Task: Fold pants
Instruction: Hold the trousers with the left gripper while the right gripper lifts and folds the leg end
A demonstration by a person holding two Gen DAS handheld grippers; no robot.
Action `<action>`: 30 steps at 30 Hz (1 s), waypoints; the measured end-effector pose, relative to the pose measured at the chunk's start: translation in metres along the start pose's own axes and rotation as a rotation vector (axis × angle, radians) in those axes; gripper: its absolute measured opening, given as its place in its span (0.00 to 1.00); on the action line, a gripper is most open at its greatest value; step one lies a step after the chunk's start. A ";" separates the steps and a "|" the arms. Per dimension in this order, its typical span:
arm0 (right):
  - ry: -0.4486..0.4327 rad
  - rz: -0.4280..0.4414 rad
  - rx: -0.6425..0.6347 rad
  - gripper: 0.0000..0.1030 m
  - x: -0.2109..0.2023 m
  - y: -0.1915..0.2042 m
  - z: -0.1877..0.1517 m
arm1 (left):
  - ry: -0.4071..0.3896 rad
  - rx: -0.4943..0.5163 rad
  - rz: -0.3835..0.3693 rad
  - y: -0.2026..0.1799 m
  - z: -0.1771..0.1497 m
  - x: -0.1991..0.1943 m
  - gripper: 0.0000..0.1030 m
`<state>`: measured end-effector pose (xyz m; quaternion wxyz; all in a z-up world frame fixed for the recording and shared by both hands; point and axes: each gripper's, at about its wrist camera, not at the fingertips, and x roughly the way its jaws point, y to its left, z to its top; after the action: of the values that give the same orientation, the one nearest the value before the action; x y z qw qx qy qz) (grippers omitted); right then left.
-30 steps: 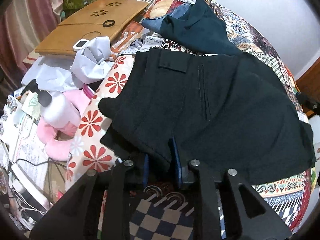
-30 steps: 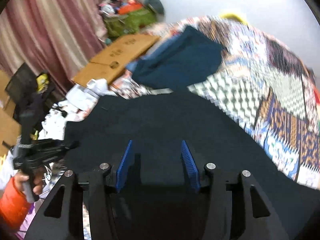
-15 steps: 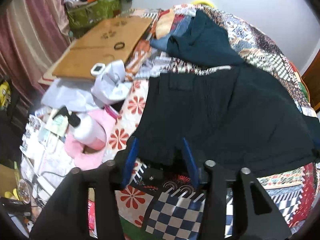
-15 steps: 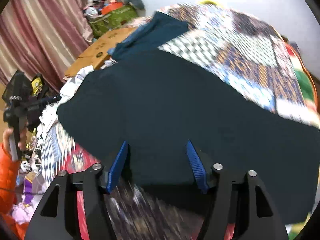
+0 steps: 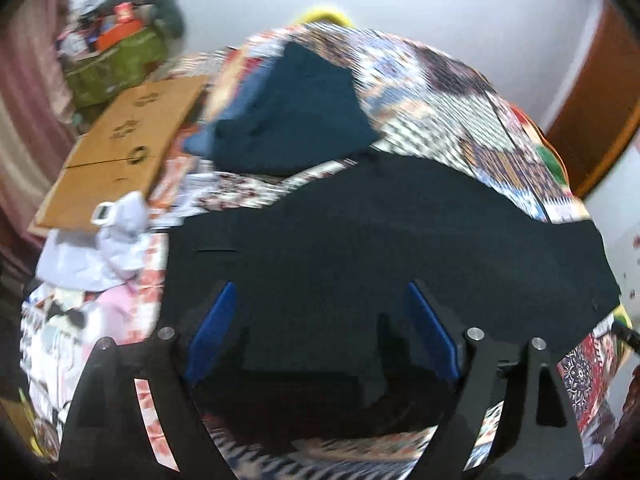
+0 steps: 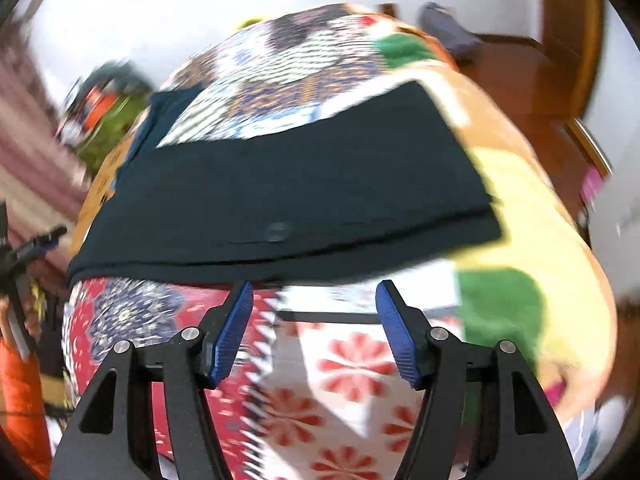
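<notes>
The bed (image 6: 532, 216) now carries the black pants (image 6: 288, 184) lying flat across its near edge, released a second ago. Both the left tongs (image 5: 320, 320) and right tongs (image 6: 314, 320) are wide open, holding nothing, so this fold looks finished

A: What encloses the room?
B: Plain white walls (image 5: 440, 8), with 1 wooden door (image 5: 596, 92) at the right and pink striped curtains (image 5: 24, 92) at the left.

A: What furniture is visible?
B: 1 bed under a patchwork quilt (image 6: 360, 360), a brown cardboard sheet (image 5: 120, 152) beside it, and a green bag (image 5: 112, 68) of clutter behind. The reddish wooden floor (image 6: 516, 76) shows in the right wrist view. Both views are motion-blurred.
</notes>
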<state>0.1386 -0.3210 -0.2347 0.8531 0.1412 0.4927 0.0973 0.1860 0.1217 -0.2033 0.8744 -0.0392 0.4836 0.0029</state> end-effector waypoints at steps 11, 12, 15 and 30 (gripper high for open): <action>-0.096 0.061 0.225 0.58 -0.002 -0.059 0.013 | 0.072 0.165 -0.061 -0.084 0.011 0.040 0.84; -0.107 0.061 0.230 0.58 0.001 -0.060 0.016 | 0.071 0.181 -0.058 -0.091 0.012 0.041 0.84; -0.153 0.040 0.230 0.52 0.002 -0.060 0.021 | 0.083 0.202 -0.069 -0.104 0.015 0.046 0.84; -0.246 -0.048 0.103 0.09 -0.008 -0.078 0.047 | 0.113 0.250 -0.052 -0.155 0.025 0.064 0.90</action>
<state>0.1777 -0.4038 -0.2319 0.9008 0.1837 0.3920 0.0336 0.2483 -0.0330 -0.2340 0.8435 0.0575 0.5276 -0.0825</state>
